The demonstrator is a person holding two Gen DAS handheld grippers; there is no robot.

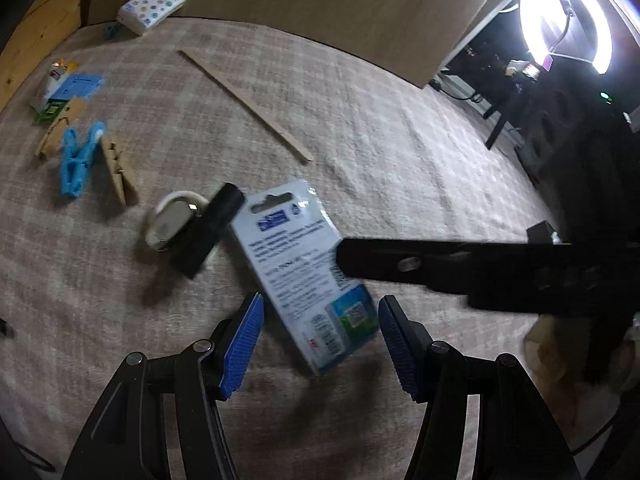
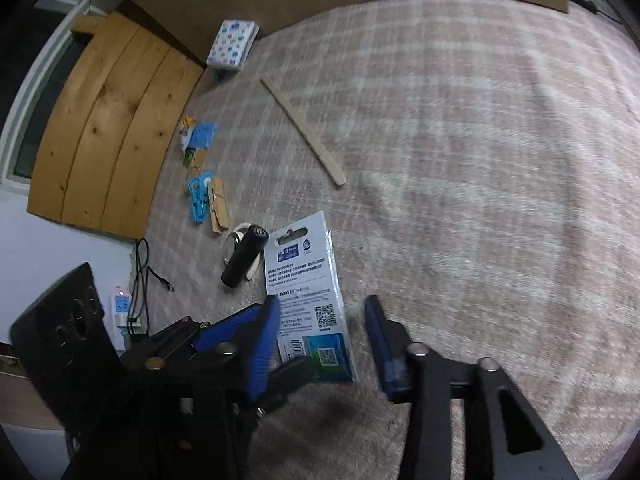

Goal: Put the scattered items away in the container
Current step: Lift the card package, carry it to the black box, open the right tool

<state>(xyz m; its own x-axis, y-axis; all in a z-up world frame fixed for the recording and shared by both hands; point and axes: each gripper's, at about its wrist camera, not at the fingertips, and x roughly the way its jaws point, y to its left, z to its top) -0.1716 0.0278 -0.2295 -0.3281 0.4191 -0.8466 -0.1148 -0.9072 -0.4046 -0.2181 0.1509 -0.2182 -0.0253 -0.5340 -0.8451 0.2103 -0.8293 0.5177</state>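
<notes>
On the checked pink blanket (image 1: 360, 152) every scattered item I can see is yet to be put away. I have both tools over the blue-and-white blister card (image 1: 296, 264), which lies flat, back side up.

Left tool (image 1: 320, 344): jaws fairly wide, straddling the card's near end, pads clear of it, holding nothing. Right tool (image 2: 324, 344): jaws parted either side of the same card. I see no pad pressing on it, so I read it as empty too. In the left view one of its black fingers (image 1: 440, 268) crosses over the card's right edge.

Progress, as I judge it: barely started, or at least nothing visibly stowed. Left to collect:
- black cylinder (image 1: 208, 236), just left of the card and resting against a small round white-rimmed object (image 1: 172, 220)
- blue clothespin (image 1: 78, 160) and wooden clothespins (image 1: 118, 168) beside it
- small clutter of packets (image 1: 64, 88) near the blanket's far left
- long wooden stick (image 1: 248, 108)
- tissue pack with coloured dots (image 1: 154, 6) at the far edge

Not resolved:
- No container in either view, so I cannot say where it sits.
- The right view is motion-blurred. Card print unreadable.
- The white-rimmed object is half hidden by the cylinder. I cannot tell what it is.
- Ring light (image 1: 568, 16) blows out the left view's upper right corner.
</notes>
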